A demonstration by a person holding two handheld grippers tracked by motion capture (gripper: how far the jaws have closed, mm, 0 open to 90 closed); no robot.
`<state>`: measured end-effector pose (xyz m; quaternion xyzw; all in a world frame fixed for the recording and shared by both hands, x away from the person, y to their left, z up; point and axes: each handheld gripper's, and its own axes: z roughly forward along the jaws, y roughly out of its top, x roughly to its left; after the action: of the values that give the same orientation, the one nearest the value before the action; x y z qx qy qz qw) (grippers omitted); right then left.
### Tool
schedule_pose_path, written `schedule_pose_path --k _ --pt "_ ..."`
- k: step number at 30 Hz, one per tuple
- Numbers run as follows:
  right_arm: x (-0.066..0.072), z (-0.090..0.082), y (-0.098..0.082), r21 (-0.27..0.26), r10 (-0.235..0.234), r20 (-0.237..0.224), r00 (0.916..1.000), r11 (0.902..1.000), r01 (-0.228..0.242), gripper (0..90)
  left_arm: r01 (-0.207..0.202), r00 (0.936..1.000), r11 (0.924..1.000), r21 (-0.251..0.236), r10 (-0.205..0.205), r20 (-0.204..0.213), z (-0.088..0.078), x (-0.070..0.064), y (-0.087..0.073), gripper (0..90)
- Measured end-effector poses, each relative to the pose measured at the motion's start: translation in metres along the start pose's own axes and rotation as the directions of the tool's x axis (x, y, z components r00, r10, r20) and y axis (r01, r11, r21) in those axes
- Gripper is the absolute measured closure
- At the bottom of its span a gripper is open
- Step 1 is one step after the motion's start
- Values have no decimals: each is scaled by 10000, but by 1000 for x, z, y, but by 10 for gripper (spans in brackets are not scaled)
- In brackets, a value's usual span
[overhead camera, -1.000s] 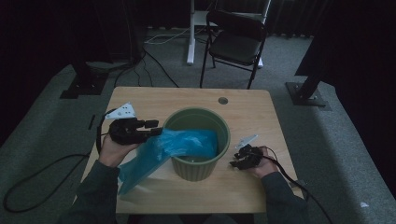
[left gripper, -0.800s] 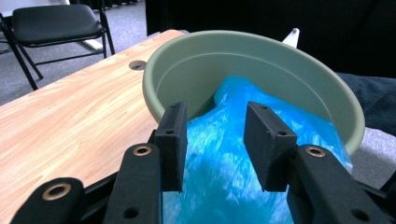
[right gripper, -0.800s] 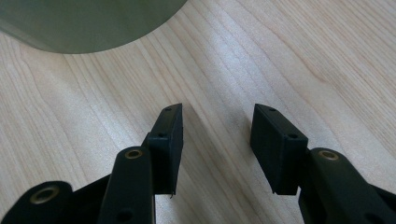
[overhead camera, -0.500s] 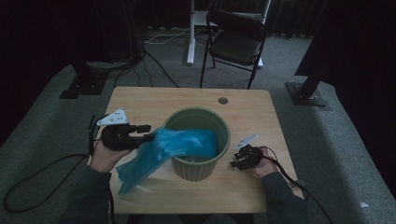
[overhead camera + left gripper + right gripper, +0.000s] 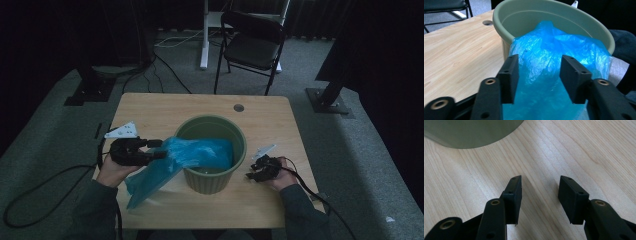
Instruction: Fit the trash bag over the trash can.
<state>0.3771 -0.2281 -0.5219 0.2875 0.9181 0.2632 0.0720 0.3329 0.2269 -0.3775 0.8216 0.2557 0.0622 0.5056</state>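
Left claw [image 5: 159, 149], seen from the high view, has just been spreading its jaws around the blue plastic bag [image 5: 172, 165], which drapes over the rim of the green bucket [image 5: 212, 172] onto the desk [image 5: 280, 130], while the right claw [image 5: 252, 172] rests beside the bucket. From the left gripper view the left claw [image 5: 537, 72] stands open with the bag [image 5: 541, 57] between the pads but not pinched, so I judge the bag released, half in the bucket [image 5: 584, 22]. From the right gripper view the right claw [image 5: 539, 195] is open over bare desk [image 5: 599, 150], holding nothing.
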Motion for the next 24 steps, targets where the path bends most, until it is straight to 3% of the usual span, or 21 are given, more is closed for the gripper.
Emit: schedule_pose_path --k 7,12,18,20,24 --pt "0 0 0 1 -1 -7 10000 10000 1 532 -180 9998 9994 299 179 53 10 -4 5 733" --pt "0 0 0 -1 -5 -4 10000 10000 5 532 -406 9992 9989 231 405 72 12 -9 11 891" --pt "0 0 0 -1 -5 3 10000 10000 5 533 -642 9979 9979 96 641 116 14 -15 21 896" --pt "0 0 0 3 -3 7 10000 10000 3 533 -747 9972 9972 63 747 -59 14 -17 25 895" --pt "0 0 0 6 -9 -1 10000 10000 9 533 -539 9979 9985 -75 535 -376 9 -13 21 736"
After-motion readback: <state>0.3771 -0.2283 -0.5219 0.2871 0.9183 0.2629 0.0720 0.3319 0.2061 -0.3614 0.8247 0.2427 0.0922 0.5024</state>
